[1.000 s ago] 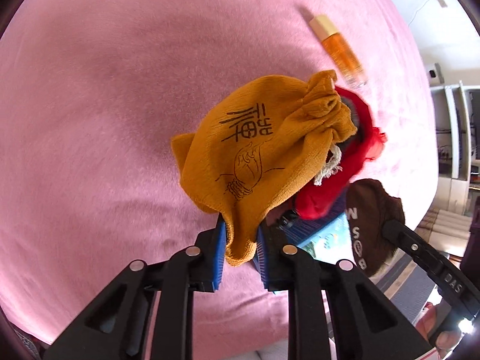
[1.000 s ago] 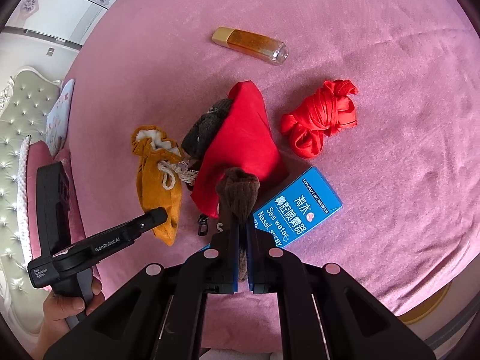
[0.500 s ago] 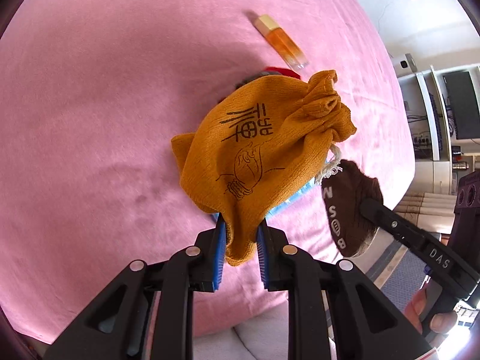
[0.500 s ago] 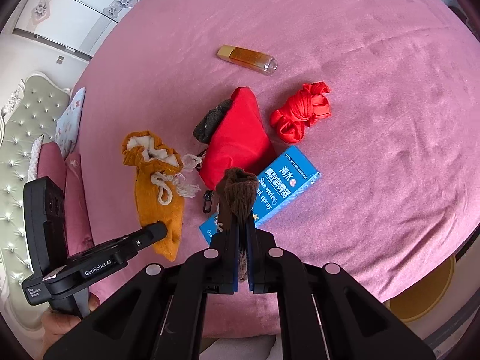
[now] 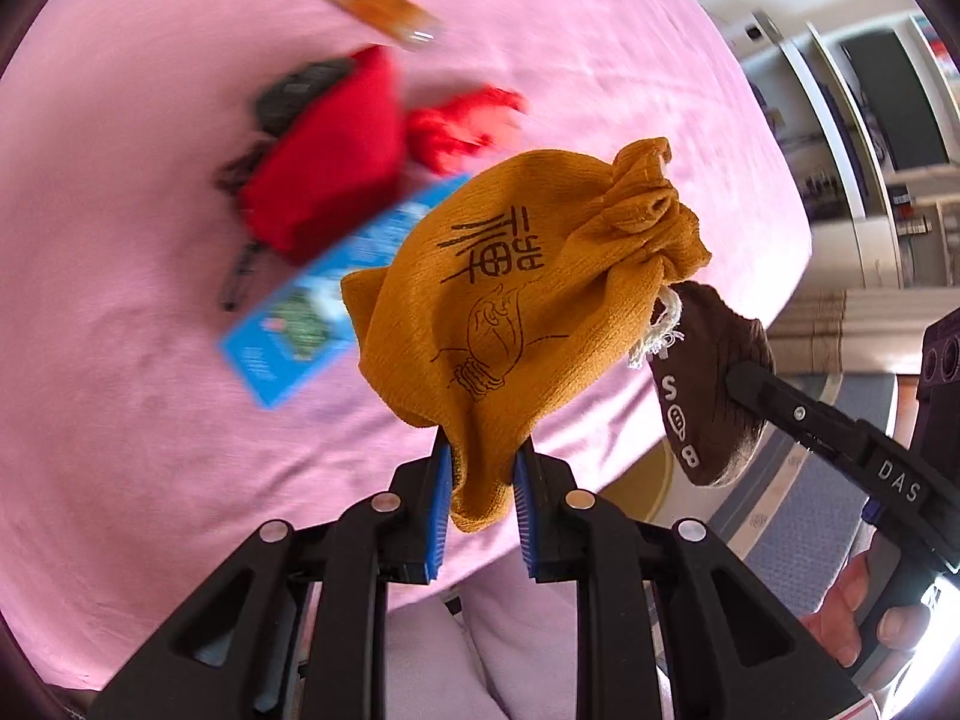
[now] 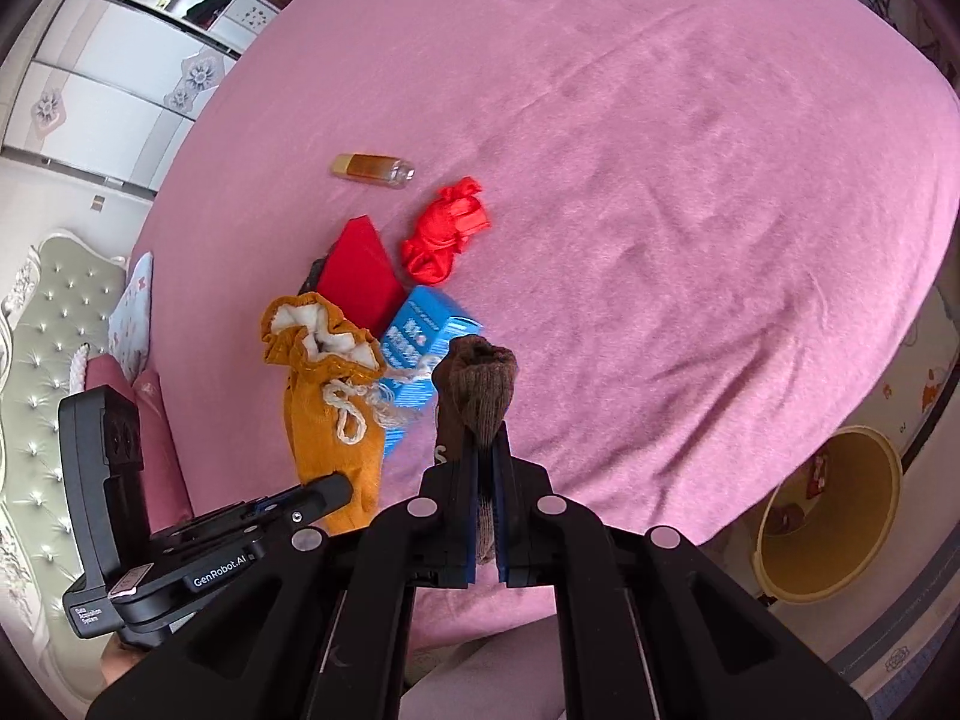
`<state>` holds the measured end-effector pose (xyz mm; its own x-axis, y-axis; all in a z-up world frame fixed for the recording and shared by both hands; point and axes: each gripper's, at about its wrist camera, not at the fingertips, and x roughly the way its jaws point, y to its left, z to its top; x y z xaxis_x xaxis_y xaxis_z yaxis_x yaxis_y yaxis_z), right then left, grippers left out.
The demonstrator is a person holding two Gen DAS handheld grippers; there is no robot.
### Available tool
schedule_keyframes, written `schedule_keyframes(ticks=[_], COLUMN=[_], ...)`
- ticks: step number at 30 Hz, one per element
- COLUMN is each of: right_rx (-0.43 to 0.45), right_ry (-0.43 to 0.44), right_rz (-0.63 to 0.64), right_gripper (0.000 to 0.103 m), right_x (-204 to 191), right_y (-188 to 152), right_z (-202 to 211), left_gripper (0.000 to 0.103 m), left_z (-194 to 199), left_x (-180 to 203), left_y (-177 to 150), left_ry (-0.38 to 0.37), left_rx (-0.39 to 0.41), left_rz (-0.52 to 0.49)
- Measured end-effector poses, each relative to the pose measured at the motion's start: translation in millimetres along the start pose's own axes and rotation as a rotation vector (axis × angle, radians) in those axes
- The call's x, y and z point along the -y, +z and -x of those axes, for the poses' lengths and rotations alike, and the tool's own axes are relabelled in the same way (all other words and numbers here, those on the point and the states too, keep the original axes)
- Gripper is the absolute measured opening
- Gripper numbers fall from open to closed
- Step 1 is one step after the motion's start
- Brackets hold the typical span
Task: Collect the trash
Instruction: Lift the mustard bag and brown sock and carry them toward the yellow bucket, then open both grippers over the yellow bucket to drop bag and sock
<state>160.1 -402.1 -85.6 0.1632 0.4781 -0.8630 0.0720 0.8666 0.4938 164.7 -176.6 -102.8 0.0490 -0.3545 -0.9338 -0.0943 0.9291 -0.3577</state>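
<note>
Both grippers have lifted clear of the pink bedspread [image 6: 660,180]. The left gripper [image 5: 480,504] clamps the mustard drawstring pouch [image 5: 528,306] at frame centre; the right gripper [image 6: 487,516] pinches the brown sock [image 6: 477,390]. Carry both level toward the yellow bin [image 6: 834,516], lower right.

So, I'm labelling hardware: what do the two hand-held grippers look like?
Both are black plastic with silver rivets and blue ribbed finger pads. The left hand-held gripper has white "GenRobot.AI" lettering; the right hand-held gripper reads "DAS". Bare hands hold them.
</note>
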Motion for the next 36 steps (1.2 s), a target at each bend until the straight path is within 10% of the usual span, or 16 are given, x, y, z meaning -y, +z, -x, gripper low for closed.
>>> schedule_keyframes(ticks=[18, 36], right_rx=[0.076, 0.072], right_ry=[-0.066, -0.088], right_rz=[-0.305, -0.627], right_gripper=[0.005, 0.005], right_x=[229.9, 392.1], right_y=[-72.5, -167.8], right_z=[93.7, 99.4], left_gripper=[0.019, 0.020], left_z=[-114.6, -238.6], left_x=[229.9, 329.8], left_y=[-58.1, -144.7], left_ry=[0.036, 0.130], left_rx=[-0.191, -0.419], left_rz=[-0.322, -0.532])
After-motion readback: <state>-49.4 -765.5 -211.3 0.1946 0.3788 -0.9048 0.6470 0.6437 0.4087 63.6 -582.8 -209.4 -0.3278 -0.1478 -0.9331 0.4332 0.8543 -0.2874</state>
